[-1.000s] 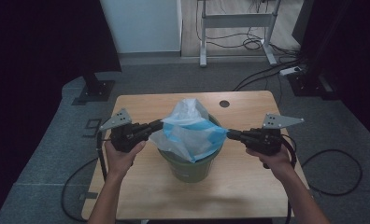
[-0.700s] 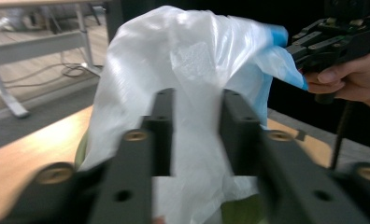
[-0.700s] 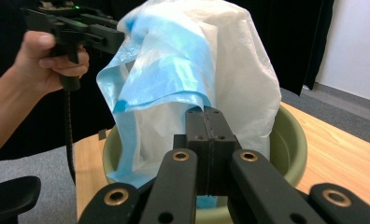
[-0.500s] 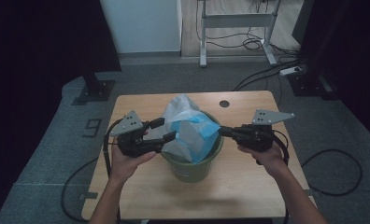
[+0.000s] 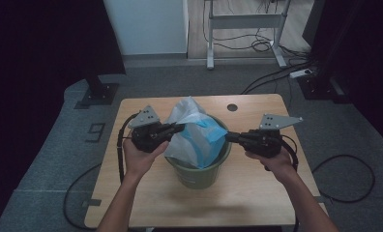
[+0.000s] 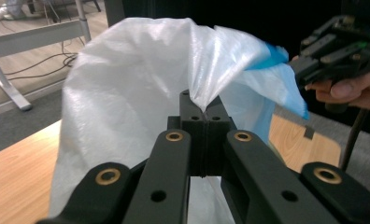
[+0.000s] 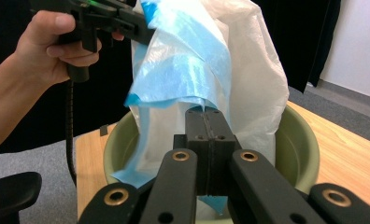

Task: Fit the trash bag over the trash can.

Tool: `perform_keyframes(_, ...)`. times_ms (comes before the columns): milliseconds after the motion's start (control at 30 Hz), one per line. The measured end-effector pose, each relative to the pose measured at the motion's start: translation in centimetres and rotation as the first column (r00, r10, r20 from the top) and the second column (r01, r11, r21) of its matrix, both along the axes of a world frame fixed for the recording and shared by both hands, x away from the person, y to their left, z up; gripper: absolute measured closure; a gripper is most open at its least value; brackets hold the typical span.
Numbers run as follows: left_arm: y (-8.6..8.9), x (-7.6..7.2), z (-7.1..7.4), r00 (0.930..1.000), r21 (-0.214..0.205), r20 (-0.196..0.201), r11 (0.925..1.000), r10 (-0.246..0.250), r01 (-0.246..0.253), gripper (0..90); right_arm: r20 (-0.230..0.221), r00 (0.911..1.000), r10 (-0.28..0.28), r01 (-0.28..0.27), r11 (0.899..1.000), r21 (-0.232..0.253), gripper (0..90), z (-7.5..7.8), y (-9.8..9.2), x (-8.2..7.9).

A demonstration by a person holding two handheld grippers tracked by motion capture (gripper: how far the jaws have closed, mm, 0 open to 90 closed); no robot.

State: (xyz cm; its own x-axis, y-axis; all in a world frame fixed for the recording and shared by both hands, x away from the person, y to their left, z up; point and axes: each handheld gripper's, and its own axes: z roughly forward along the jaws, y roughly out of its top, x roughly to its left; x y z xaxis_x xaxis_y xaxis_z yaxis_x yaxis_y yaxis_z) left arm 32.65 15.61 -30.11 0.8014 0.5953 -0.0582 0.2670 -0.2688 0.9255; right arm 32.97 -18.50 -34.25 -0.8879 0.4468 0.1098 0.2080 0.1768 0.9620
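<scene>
A green bucket stands mid-table with a thin white and blue plastic bag rising out of it. My left gripper is at the bag's left side. Its jaws have just been closing and now pinch a fold of the white film at the tips. My right gripper comes in from the right, shut on the blue edge at its tips, just above the bucket rim. Each gripper view shows the other gripper across the bag: the right one, the left one.
The wooden table has a round cable hole at its far edge. Cables trail from both grippers off the table sides. Behind it are grey carpet, a desk frame and dark curtains.
The bag was stretched wide between the grippers a second ago; now it stands bunched and taller. My left gripper has moved right and slightly up with a new hold on the film. The right barely shifted.
</scene>
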Motion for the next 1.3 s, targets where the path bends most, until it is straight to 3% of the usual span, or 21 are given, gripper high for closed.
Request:
perform_keyframes(200, 2.1, 0.7, 0.2, 0.9991, -0.095, -0.039, 0.9952, 0.019, -0.023, 90.0, 0.0, 0.9995, -0.032, 0.032, 0.999, 0.022, 89.2, -0.1, -1.8, -0.1)
perform_keyframes(633, 5.8, 0.3, -0.2, 0.9968, -0.2, -0.07, 0.9784, 0.039, -0.053, 90.0, 0.032, 0.9959, -0.084, 0.083, 0.995, 0.05, 89.2, 1.1, -4.4, -0.6)
perform_keyframes(800, 7.1, -0.4, -2.0, 0.9933, -0.191, -0.11, 0.9799, 0.036, -0.056, 90.0, 0.03, 0.9944, -0.101, 0.1, 0.994, 0.034, 89.2, 0.7, -5.0, -0.8)
perform_keyframes(967, 7.8, -1.3, -4.1, 0.9886, -0.187, -0.149, 0.9809, 0.024, -0.052, 90.0, -0.007, 0.995, -0.099, 0.099, 0.995, 0.013, 89.2, -1.3, -5.1, -0.9)
perform_keyframes(1100, 8.0, -2.2, -5.0, 0.9878, -0.174, -0.156, 0.9842, 0.004, -0.032, 89.9, -0.02, 0.9962, -0.084, 0.084, 0.996, -0.008, 89.2, -2.4, -4.6, -1.1)
perform_keyframes(1133, 7.9, -2.4, -5.1, 0.9882, -0.165, -0.153, 0.986, -0.003, -0.022, 88.0, -0.02, 0.9966, -0.08, 0.08, 0.997, -0.009, 89.2, -2.5, -4.6, -1.1)
perform_keyframes(1300, 6.9, -3.5, -4.0, 0.9953, -0.098, -0.087, 0.9938, 0.043, -0.052, 54.8, -0.002, 0.9987, -0.05, 0.05, 0.998, -0.027, 89.2, -2.5, -3.9, -1.5)
